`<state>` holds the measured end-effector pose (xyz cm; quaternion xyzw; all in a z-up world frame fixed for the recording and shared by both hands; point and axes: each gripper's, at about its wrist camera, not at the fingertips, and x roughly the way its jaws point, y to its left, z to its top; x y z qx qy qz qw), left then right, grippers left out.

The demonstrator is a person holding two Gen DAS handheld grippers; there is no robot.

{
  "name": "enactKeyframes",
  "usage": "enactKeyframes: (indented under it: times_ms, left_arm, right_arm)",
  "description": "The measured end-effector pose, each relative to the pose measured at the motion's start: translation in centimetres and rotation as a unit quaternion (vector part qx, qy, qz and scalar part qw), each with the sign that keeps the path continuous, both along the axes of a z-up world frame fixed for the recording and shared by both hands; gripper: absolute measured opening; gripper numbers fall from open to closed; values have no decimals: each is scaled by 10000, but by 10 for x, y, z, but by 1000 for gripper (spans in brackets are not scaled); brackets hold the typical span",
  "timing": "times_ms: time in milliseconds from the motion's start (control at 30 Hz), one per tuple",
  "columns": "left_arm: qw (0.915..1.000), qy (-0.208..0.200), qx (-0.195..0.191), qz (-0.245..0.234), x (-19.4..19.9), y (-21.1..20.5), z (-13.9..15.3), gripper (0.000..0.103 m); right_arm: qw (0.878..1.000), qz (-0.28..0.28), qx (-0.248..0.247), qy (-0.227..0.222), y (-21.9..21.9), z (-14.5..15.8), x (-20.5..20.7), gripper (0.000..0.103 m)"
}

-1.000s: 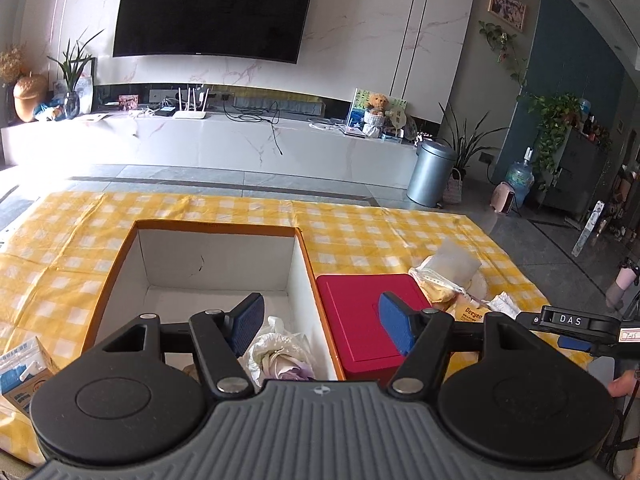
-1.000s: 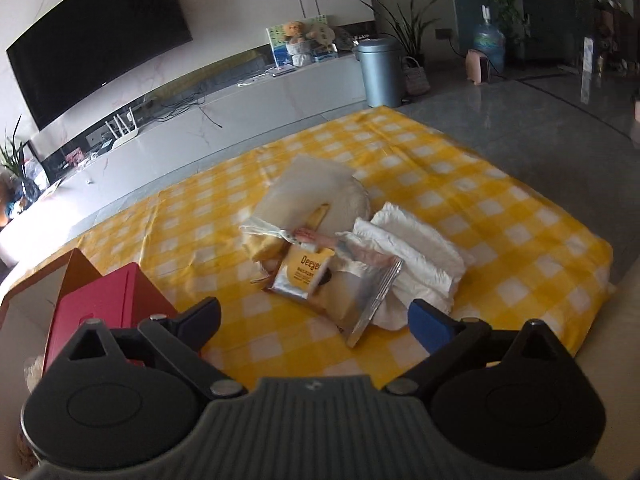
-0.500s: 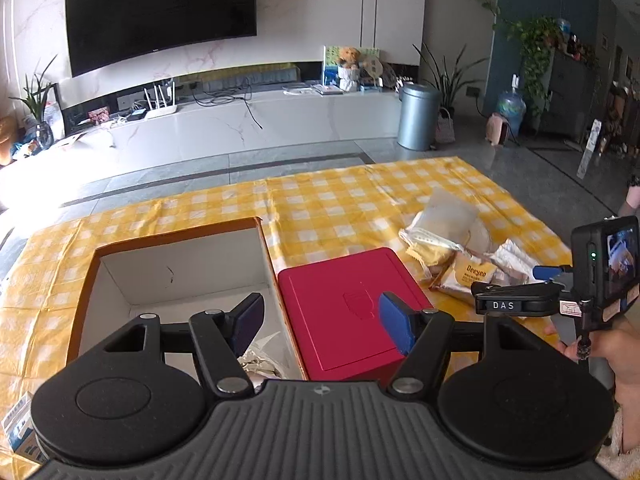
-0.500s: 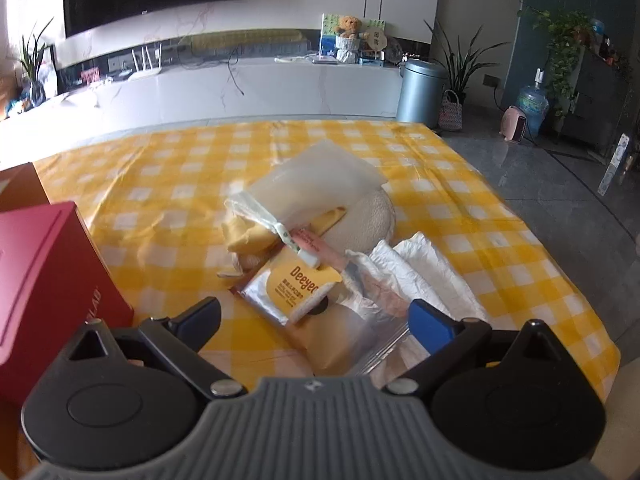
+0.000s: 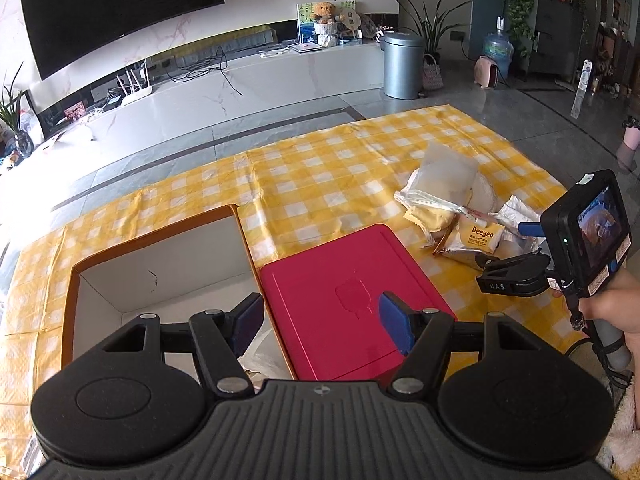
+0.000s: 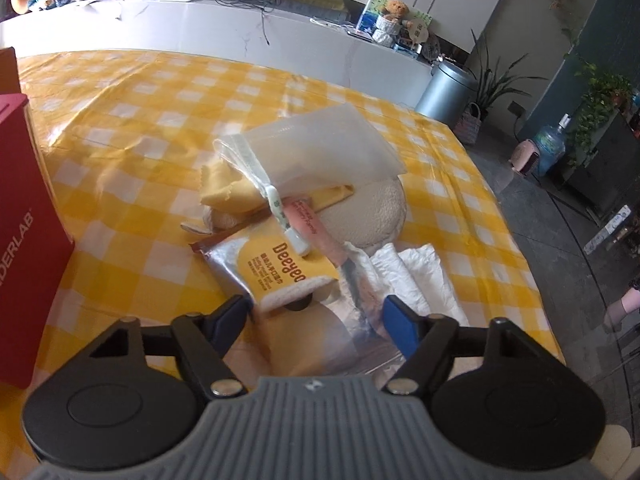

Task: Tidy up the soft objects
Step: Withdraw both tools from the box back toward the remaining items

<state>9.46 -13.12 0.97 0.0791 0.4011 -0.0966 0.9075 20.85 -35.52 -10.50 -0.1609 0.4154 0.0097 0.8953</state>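
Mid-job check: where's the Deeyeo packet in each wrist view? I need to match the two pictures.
Left wrist: Deeyeo packet lies right of centre on the yellow checked cloth, past the red box.
Right wrist: Deeyeo packet lies centre, just ahead of the right tongs, which are closing with nothing pinched yet.
Shared landmark: the grey bin.

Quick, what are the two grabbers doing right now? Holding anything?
Left gripper: open, empty, above the red box.
Right gripper: closing around the silver pouch, not gripping yet.
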Motion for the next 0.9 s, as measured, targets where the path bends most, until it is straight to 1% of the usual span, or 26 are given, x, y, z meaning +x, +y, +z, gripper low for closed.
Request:
enactKeyframes:
  times_ms: [33,67,100,133,167,200,233,300,367,433,467,500,567,633,767,867,900]
  left_arm:
    - [10000,15,-14,-11,1,-1,1,78]
    - [10000,-6,-68,6,0,0,1,78]
    - [9999,-38,-135,57,1,0,2,78]
    - [9998,-43,-188,99,1,0,2,78]
    - [9996,-18,-242,115,2,-1,3,78]
    - [9995,13,-302,119,3,-1,3,78]
    - [9993,45,-356,111,3,-2,3,78]
    - [9992,71,-386,80,4,-3,3,78]
    - [9995,56,-309,61,5,-7,3,78]
    - [9997,73,-212,3,9,-12,1,78]
    - [9998,99,-174,-46,10,-15,0,78]
    - [9997,143,-130,-131,13,-18,-2,78]
    - [9992,259,28,-319,20,-27,-7,78]
    - [9984,343,255,-377,26,-32,-11,78]
    - [9971,272,586,-410,31,-38,-12,78]
    - [9969,245,638,-389,34,-40,-12,78]
    - [9970,261,612,-383,35,-41,-13,78]
  right_arm:
    - [10000,25,46,32,-1,0,-1,65]
    - [9999,9,99,65,-2,0,0,64]
    - [9997,21,199,107,-3,0,-1,55]
    - [9993,76,336,166,-4,2,-2,38]
    - [9986,126,453,226,-3,4,-4,28]
    - [9976,178,594,294,-3,8,-8,12]
    - [9969,229,689,304,-2,11,-13,10]
    - [9955,338,828,299,-4,15,-18,10]
    - [9970,183,710,239,-6,13,-15,14]
    - [9987,79,494,62,-6,12,-14,48]
    - [9991,39,418,-23,-6,12,-12,55]
    - [9994,-6,348,-16,-5,10,-9,63]
    - [9995,-120,275,77,-4,5,-1,64]
    - [9993,-56,345,141,-3,1,3,71]
    - [9994,150,236,222,1,-5,10,77]
    - [9989,263,240,302,1,-9,14,80]
    - [9987,270,286,316,0,-10,14,79]
